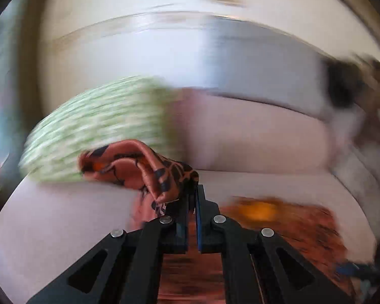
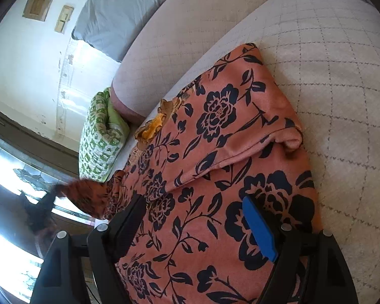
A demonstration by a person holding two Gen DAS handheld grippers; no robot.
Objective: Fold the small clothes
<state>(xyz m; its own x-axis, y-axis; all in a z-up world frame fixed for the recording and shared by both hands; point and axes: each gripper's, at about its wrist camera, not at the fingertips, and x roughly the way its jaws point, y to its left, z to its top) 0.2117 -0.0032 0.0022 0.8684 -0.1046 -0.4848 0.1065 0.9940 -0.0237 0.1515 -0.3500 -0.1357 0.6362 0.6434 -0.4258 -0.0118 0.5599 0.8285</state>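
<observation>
I am working a pair of hand-held tongs over a bed, folding a small salmon-orange garment (image 2: pixel 230 152) printed with dark navy flowers. It lies spread on a pale quilted bedcover (image 2: pixel 342 81), already partly doubled over itself, with a folded edge running across its middle.

My left gripper (image 1: pixel 192 192) has its jaws pressed nearly together, pinching a bunched corner of the garment (image 1: pixel 149 167) and holding it raised above the bed. I judge this corner is lifted so it can be carried across the rest of the cloth to make the next fold. The left view is heavily blurred, so the room behind is hard to read; the blur suggests quick motion.

My right gripper (image 2: pixel 192 217) is spread wide, with its blue-padded finger (image 2: pixel 259 230) and its black finger on either side of the cloth's near end. It grips nothing. Whether it touches the fabric I cannot tell; I take it to be placed there to steady the cloth.

A green-and-white patterned pillow (image 2: pixel 101 134) sits at the bed's far edge, near a yellow-trimmed neckline (image 2: pixel 152 129).
</observation>
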